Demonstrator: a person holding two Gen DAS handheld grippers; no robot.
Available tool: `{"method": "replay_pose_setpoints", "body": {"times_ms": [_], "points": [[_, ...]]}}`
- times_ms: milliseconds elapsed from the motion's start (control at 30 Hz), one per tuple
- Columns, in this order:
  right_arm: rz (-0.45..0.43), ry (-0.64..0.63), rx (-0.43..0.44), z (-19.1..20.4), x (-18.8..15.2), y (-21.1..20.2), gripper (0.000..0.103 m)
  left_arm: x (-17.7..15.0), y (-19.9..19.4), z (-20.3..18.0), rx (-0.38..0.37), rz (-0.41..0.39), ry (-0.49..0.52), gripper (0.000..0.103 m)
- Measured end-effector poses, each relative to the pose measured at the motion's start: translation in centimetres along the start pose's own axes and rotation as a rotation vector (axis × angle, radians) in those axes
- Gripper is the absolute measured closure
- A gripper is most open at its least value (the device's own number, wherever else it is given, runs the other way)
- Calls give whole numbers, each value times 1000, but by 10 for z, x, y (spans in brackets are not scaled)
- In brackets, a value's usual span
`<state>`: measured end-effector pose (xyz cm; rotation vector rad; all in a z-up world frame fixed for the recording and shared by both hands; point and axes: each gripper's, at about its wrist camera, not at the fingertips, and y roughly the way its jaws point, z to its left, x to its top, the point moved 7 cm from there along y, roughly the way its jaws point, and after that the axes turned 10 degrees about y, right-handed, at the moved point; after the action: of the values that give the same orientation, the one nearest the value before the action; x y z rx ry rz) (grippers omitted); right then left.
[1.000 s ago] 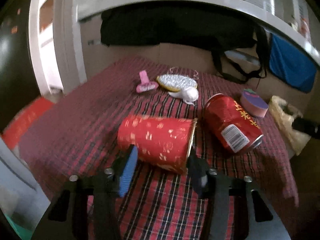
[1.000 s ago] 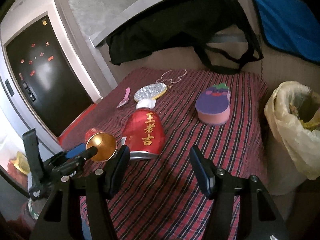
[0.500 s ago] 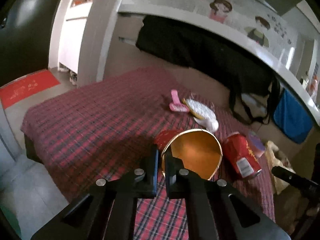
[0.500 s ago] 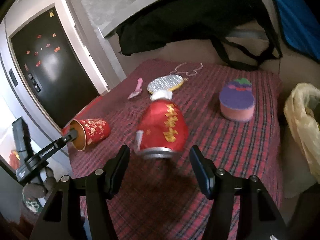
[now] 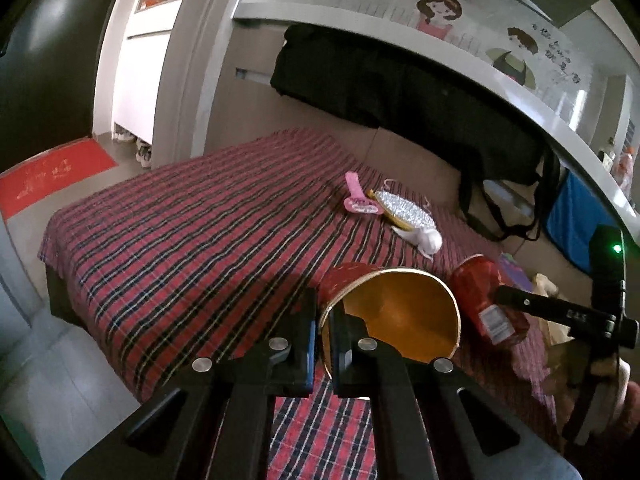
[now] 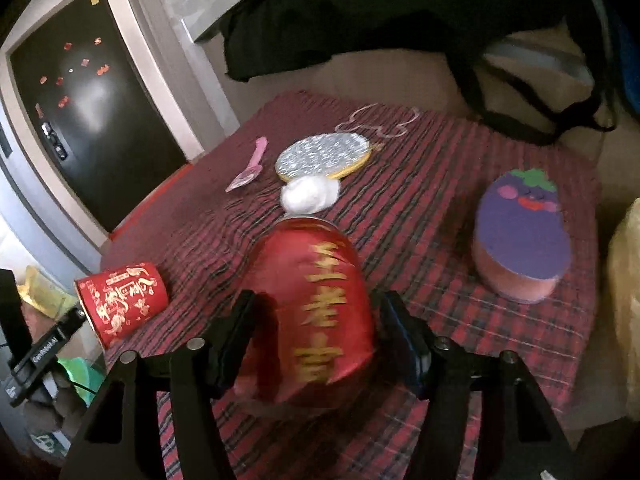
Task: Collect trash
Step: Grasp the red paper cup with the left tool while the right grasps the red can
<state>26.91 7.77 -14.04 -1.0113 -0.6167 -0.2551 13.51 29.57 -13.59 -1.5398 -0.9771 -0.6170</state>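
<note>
The tabletop [image 5: 192, 240], covered in a red and dark plaid cloth, fills most of both views, with a black bag [image 6: 400, 12] hanging at its far edge. On the right, just past the cloth's edge, a yellow plastic bag [image 6: 628, 304] shows only partly.

The red can [image 6: 316, 312] with gold characters lies on its side near the middle of the cloth, its end toward the right wrist camera. It sits between the two arms of the right tongs [image 6: 316, 340], which straddle it; their jaws are opening and the pads do not look pressed on the can, though the picture is blurred there.

To the right of the can, well apart from it, lies the purple eggplant-shaped sponge [image 6: 520, 236] with a pink underside.

The red paper cup [image 5: 396, 316], gold inside, is at the near left edge of the tabletop. The left tongs [image 5: 324, 332] are clenched on its rim, one finger outside the wall and one inside, with the cup's mouth turned toward the left wrist camera.

Farther back lie a silver glittery oval mirror [image 6: 324, 156] with a gold rim, a white cotton ball [image 6: 308, 196] just in front of it, and a pink comb [image 6: 250, 168] to its left.
</note>
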Motion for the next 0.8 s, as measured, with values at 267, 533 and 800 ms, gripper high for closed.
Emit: {"method": "replay_pose_setpoints", "body": {"times_ms": [267,533,800], "points": [[65,-85,14,29,-11,30,37,-4,3,5,-4,21,-14,98],[13,-130,-16,29,-13,11,58,-7,4,1,-30,27,-23,96],[-31,-64,-21,2,-17,-22,58,-3,7,-15,-59,24,18,98]]}}
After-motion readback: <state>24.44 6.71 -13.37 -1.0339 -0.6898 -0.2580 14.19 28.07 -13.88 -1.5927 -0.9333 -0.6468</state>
